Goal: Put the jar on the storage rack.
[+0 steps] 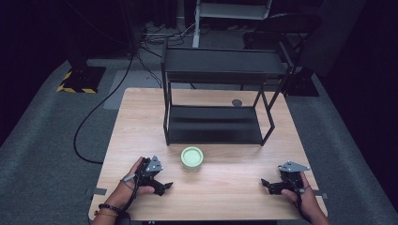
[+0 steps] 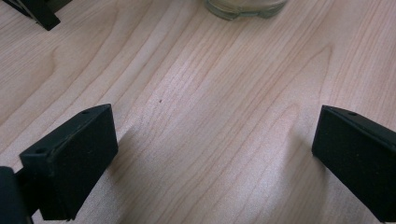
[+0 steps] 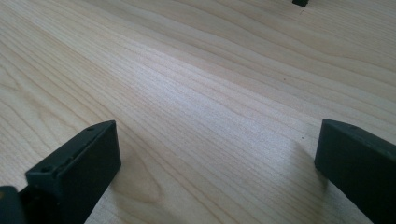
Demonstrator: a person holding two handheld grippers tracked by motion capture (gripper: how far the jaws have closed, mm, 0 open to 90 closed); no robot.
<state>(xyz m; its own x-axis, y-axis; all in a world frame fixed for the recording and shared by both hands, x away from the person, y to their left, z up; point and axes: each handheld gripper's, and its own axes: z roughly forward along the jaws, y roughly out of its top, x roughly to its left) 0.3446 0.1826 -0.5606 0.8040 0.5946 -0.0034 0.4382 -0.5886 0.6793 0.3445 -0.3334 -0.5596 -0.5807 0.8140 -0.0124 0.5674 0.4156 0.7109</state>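
Note:
A pale green round jar [image 1: 192, 158] with a lid stands on the wooden table [image 1: 220, 187], just in front of a black two-tier metal shelf rack [image 1: 218, 93]. My left gripper [image 1: 162, 186] rests low over the table at the front left, a short way left of and nearer than the jar, and is open with nothing between its jaws. The jar's base [image 2: 245, 7] shows at the top edge of the left gripper view, beyond the left gripper [image 2: 215, 158]. My right gripper [image 1: 267, 185] lies at the front right, open and empty, over bare wood [image 3: 210, 93].
The rack stands on the far half of the table, both of its shelves bare. A small dark round disc [image 1: 237, 102] lies on the table behind it. A black cable [image 1: 89, 122] runs across the grey floor on the left. A rack foot [image 2: 39, 14] appears in the left gripper view.

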